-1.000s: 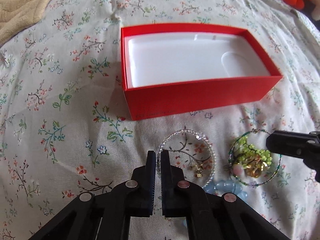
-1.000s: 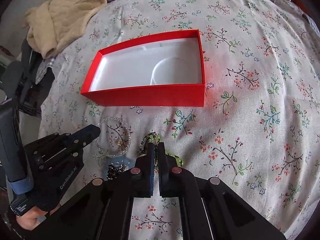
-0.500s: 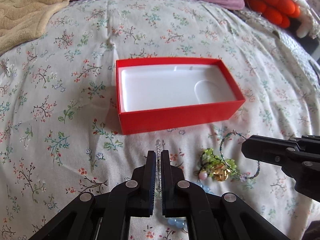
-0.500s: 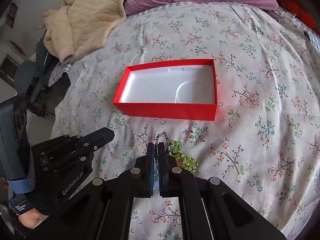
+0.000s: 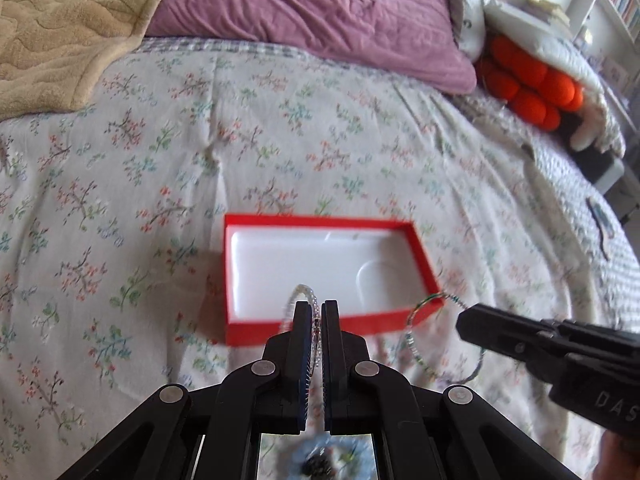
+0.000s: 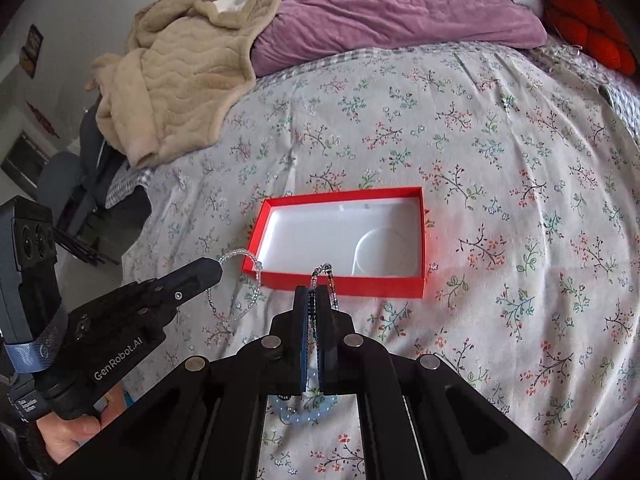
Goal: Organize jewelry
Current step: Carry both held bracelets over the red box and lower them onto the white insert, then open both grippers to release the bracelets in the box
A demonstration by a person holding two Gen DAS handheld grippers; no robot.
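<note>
A red box (image 5: 256, 334) with a white lining lies open on the floral bedspread; it also shows in the right wrist view as the red box (image 6: 340, 281). My left gripper (image 5: 316, 308) is shut on a clear beaded bracelet (image 5: 303, 287), which hangs as a loop in front of the box. The right gripper (image 6: 316, 292) is shut on a green and dark beaded bracelet (image 6: 331, 286) whose clasp points toward the box. Each view shows the other hand: the right gripper (image 5: 464, 320) with the green bracelet (image 5: 407, 336), the left gripper (image 6: 216, 270) with the clear bracelet (image 6: 259, 274).
A pale blue bracelet (image 6: 308, 414) lies on the bedspread under the right gripper. At the head of the bed are a beige blanket (image 6: 180, 72), a purple pillow (image 6: 380, 8) and an orange plush (image 5: 532, 84). The bed's left edge drops to a chair (image 6: 88, 184).
Both grippers have risen off the bedspread, each lifting its bracelet clear of the pile. The box now sits farther below, and more of the bed's head shows.
</note>
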